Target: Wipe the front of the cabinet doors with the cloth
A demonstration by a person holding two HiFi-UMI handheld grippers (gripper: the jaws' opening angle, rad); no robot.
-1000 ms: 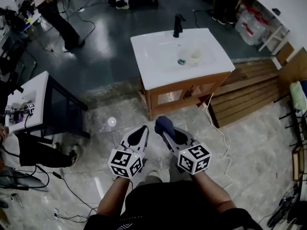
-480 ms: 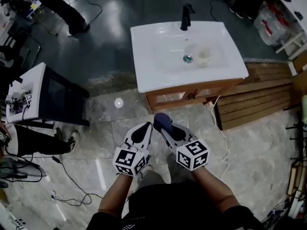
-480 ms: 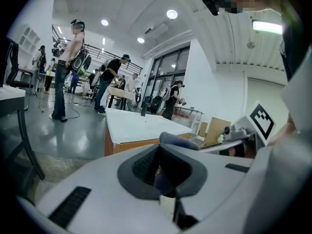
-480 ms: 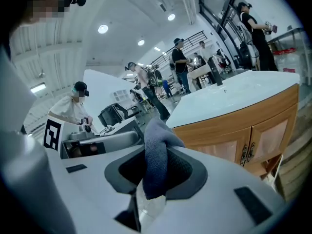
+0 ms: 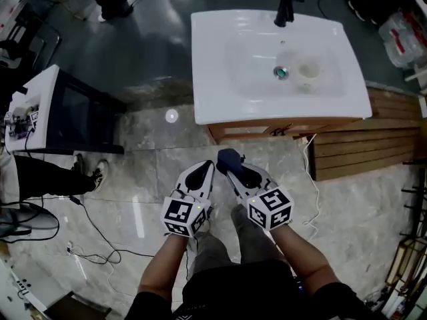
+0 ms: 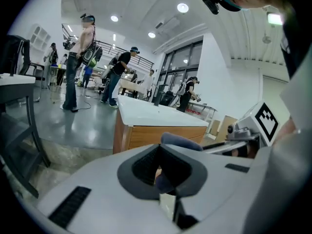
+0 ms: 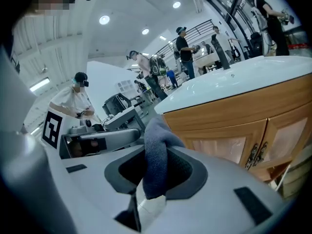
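Head view, from the left: a small white-topped table (image 5: 37, 105) stands by the floor's left edge, with a bystander's shoe (image 5: 99, 176) just below it. Near the middle of the tiled floor the person holds both tools side by side, tips toward the cabinet (image 5: 267, 129). The left gripper (image 5: 205, 169) has its jaws closed together with nothing between them, as the left gripper view confirms. Just to its right, the right gripper (image 5: 232, 172) is clenched on the dark blue cloth (image 5: 229, 157), which sticks up out of the jaws in a bunched fold. The cloth hangs in front of the cabinet's front edge, apart from it. The right gripper view shows the wooden cabinet doors (image 7: 222, 140) with their metal handles (image 7: 254, 152) beyond the cloth, not touched by it. On top sits a white sink top (image 5: 220, 79) with a black faucet (image 5: 287, 5) at the far edge and a pale cup (image 5: 307, 70) in the basin. A white cable (image 5: 311, 179) trails down the cabinet's right corner, beside wooden slats (image 5: 363, 149).
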